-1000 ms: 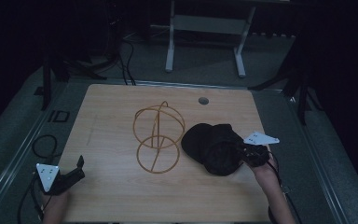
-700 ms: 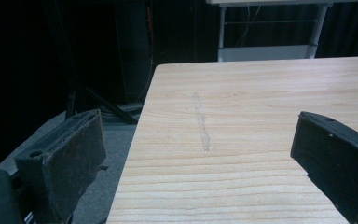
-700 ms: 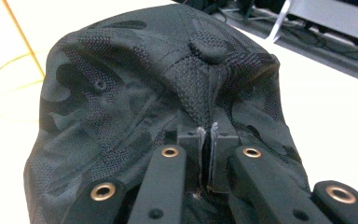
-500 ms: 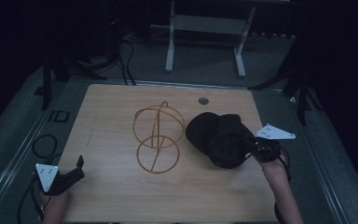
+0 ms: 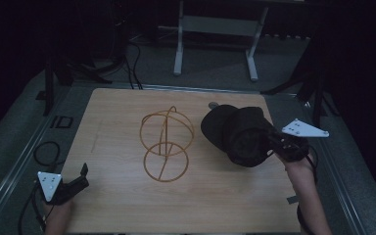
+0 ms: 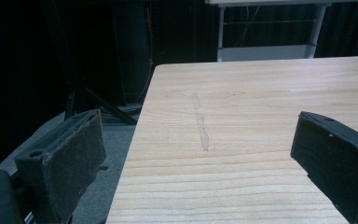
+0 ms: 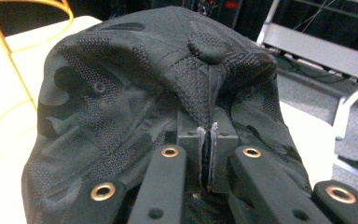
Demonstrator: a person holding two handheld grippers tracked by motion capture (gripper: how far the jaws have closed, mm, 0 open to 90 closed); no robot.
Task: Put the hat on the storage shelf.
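Note:
A black cap point(image 5: 237, 133) hangs lifted above the right part of the wooden table point(image 5: 122, 117), its brim pointing left. My right gripper point(image 5: 273, 147) is shut on the cap's rear edge; in the right gripper view the jaws pinch a fold of the black cap point(image 7: 168, 93) cloth at my right gripper point(image 7: 208, 133). A gold wire stand point(image 5: 165, 144) made of rings stands upright at the table's middle, left of the cap. My left gripper point(image 5: 82, 177) rests at the table's front left corner, open with nothing between its pads point(image 6: 74, 154).
A small round grey insert point(image 5: 212, 105) sits in the table near its far edge. A metal frame point(image 5: 215, 29) stands on the floor behind the table. Cables point(image 5: 46, 152) lie on the floor at the left. The table's left half is bare wood.
My right gripper has risen with the cap, lifting it off the table and swinging it up and slightly right. The left gripper has stayed put.

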